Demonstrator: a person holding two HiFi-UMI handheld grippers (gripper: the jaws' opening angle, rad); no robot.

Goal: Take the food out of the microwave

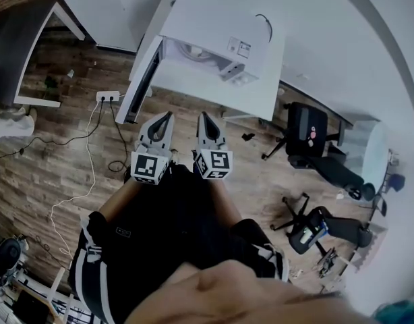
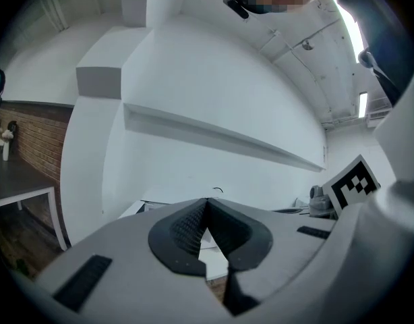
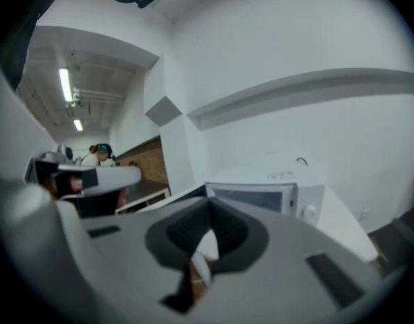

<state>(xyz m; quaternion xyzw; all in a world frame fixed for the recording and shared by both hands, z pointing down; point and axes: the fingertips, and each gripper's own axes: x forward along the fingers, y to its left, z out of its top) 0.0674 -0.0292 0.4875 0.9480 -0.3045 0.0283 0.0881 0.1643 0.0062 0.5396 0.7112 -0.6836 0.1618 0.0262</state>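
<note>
A white microwave [image 1: 220,32] stands on a white table [image 1: 261,79] ahead of me. Its door [image 1: 143,79] hangs open to the left. Something pale and round [image 1: 197,51] shows in the cavity; I cannot make out what it is. In the right gripper view the microwave [image 3: 268,194] sits straight ahead with its knobs [image 3: 305,211] on the right. My left gripper [image 1: 166,119] and right gripper [image 1: 202,119] are held side by side short of the table, both shut and empty. The left gripper's [image 2: 207,202] tips meet, and so do the right gripper's [image 3: 208,204].
Two black office chairs [image 1: 308,130] [image 1: 321,228] stand on the wooden floor to the right. A power strip [image 1: 107,96] with trailing cables lies left of the table. A dark desk [image 1: 18,46] is at far left. A long shelf [image 2: 220,137] runs along the white wall.
</note>
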